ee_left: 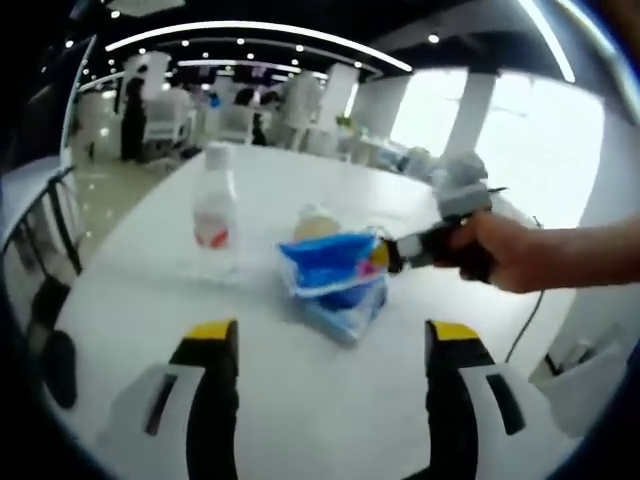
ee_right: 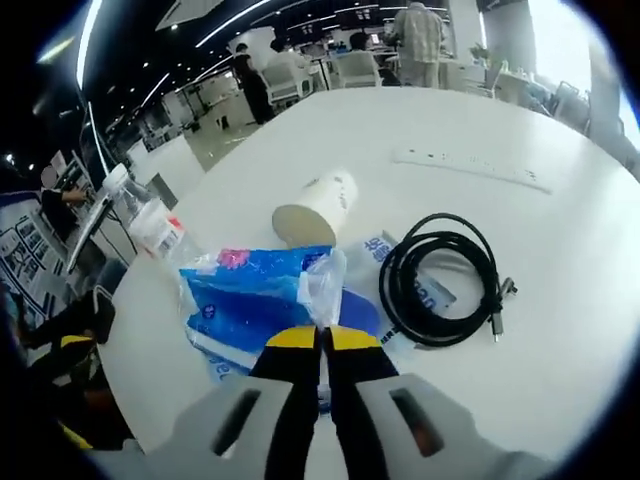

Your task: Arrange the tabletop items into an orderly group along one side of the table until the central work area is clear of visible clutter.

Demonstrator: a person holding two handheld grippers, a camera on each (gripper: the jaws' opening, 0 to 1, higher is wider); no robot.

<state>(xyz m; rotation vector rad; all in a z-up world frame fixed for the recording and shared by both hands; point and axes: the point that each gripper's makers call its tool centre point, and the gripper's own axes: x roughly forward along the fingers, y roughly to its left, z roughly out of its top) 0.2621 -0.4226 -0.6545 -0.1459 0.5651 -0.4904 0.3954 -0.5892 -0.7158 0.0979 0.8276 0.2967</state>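
On the white table (ee_right: 560,300): one blue plastic packet (ee_right: 255,300), one paper cup (ee_right: 318,207), one clear bottle (ee_right: 150,222), one coiled black cable (ee_right: 440,280), one white power strip (ee_right: 470,168). The packet is blue and white with pink print, crumpled, its clear edge bunched up; it lies near the table's middle, the cup on its side just behind it, the cable beside it, the bottle upright further off. The right gripper (ee_right: 322,340) has its jaws closed on the packet's bunched clear edge. The left gripper (ee_left: 330,340) has its jaws spread wide with nothing between them, short of the packet, above bare tabletop. A hand (ee_left: 505,250) holds the right gripper
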